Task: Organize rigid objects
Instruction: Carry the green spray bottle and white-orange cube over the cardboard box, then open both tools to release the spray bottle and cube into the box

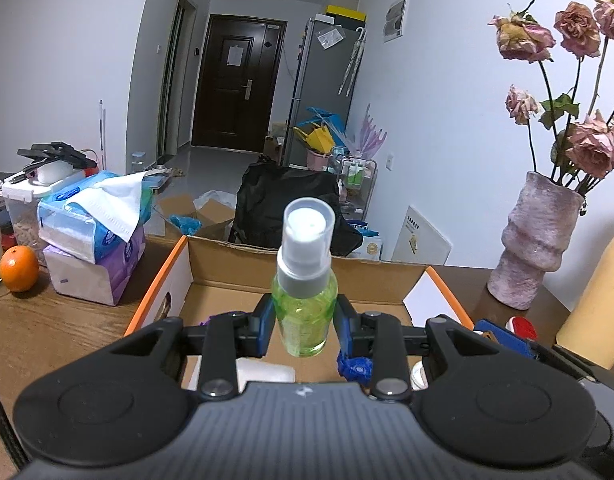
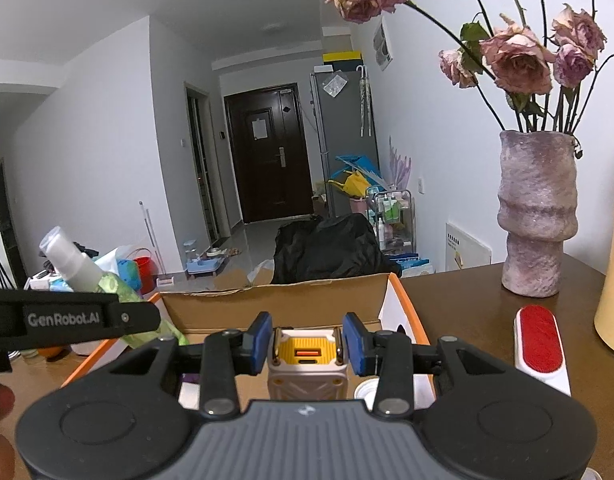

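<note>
Both hands are carrying something at once, and both loads are hanging over the open cardboard box [image 1: 227,268] on the wooden counter [image 1: 67,320]. The left gripper [image 1: 305,330] is clamping a green spray bottle [image 1: 305,312] by its lower body, upright, cap on, its base clear of the box floor. The right gripper [image 2: 307,344] is pinching a small yellow-and-cream charger-like gadget [image 2: 306,364] between its blue pads, also above the box interior. In the right wrist view the bottle is showing off to the left, so the two loads are sitting well apart.

To my eye this is the placing step: each item is being brought to the box to be stowed. A few small things are already lying on the box floor, though I cannot make out what they are. Next, each gripper needs to be lowering its item onto a bare patch before letting go, with the bottle kept upright or laid down gently. The red-faced brush [image 2: 541,346] is lying on the counter just right of the box, seemingly not yet stowed.
</note>
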`<state>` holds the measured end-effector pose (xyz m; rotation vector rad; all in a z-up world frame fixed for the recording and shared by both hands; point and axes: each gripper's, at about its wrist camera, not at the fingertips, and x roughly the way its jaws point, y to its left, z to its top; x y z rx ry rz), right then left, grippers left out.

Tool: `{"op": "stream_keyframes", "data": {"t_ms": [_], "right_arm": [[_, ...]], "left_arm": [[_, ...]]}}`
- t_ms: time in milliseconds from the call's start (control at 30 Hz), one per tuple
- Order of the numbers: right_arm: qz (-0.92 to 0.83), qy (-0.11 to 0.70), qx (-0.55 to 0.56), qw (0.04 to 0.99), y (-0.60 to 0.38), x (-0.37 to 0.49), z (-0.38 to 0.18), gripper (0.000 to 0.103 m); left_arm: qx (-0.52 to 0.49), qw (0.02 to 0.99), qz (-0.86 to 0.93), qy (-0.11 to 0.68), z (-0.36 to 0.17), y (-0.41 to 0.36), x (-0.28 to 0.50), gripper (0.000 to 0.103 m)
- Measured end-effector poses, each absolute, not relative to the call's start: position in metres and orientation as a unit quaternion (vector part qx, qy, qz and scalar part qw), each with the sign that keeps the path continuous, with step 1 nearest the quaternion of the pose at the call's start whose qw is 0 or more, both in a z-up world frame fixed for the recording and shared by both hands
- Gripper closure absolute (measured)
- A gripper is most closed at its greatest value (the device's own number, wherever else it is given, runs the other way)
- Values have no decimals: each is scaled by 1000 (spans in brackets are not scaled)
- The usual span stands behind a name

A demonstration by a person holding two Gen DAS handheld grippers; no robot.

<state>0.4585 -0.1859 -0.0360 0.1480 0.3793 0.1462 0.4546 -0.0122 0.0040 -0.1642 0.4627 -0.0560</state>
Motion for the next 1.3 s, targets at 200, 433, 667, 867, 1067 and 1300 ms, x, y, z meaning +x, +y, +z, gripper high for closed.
{"op": "stream_keyframes", "data": {"t_ms": [200, 433, 667, 867, 1067, 1300], "right_arm": [[72, 191, 70, 976, -184, 475, -40, 65], [67, 190, 64, 977, -181, 488, -42, 65], [62, 196, 62, 977, -182, 507, -47, 65], [61, 201, 56, 976, -180, 519, -51, 65], [60, 216, 47, 973, -177, 528, -56, 65], [40, 261, 54, 963, -185, 537, -62, 39]], "left_arm": [[-77, 970, -23, 229, 2, -12, 473, 71], [-71, 970, -19, 232, -1, -10, 494, 71], [-62, 970, -14, 236, -5, -9, 511, 71], [-54, 968, -8, 243, -12, -6, 523, 71], [-46, 965, -10, 256, -19, -3, 531, 71], [-28, 972, 11, 232, -13, 1, 520, 8]]}}
